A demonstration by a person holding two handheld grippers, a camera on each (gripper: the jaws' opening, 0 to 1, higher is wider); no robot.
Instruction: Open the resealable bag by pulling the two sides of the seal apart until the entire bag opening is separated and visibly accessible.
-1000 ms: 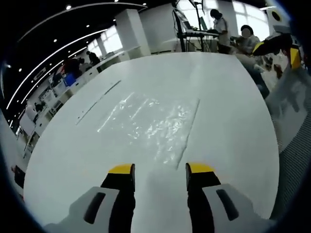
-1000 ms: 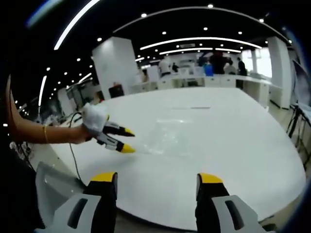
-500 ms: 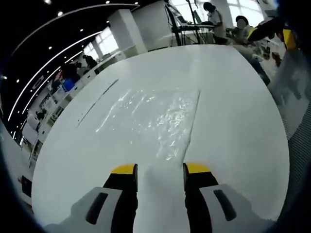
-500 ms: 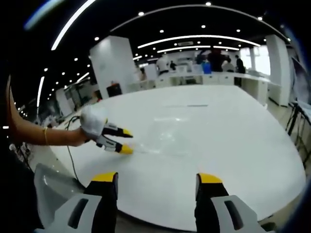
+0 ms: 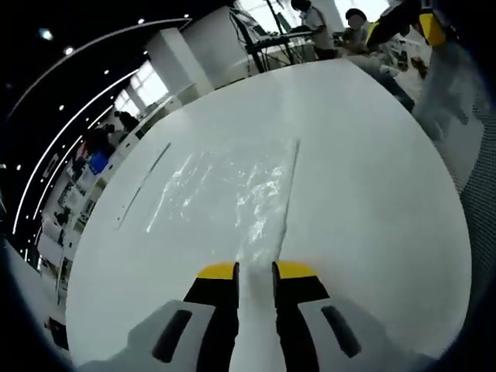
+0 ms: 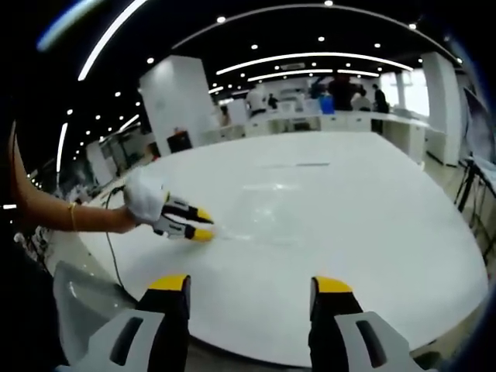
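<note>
Arm: at the far left of the right gripper view a bare forearm (image 6: 62,217) with a thin bracelet reaches over the table edge
Left gripper (image 5: 254,270): jaws nearly together, a narrow gap between the yellow tips, pinching the near edge of the bag; in the right gripper view it lies low on the table at the bag's left edge
Bag (image 5: 225,194): clear and flat on the table, its seal strip running along the right side in the left gripper view; in the right gripper view a faint glossy patch near the table's middle
Table (image 5: 372,201): white, round-edged, glossy
Strip (image 5: 143,194): thin pale line on the table, left of the bag, apart from it
Right gripper (image 6: 248,285): jaws wide apart, holding nothing, off the near table edge, well apart from the bag
People (image 5: 329,27): beyond the table's far edge
</note>
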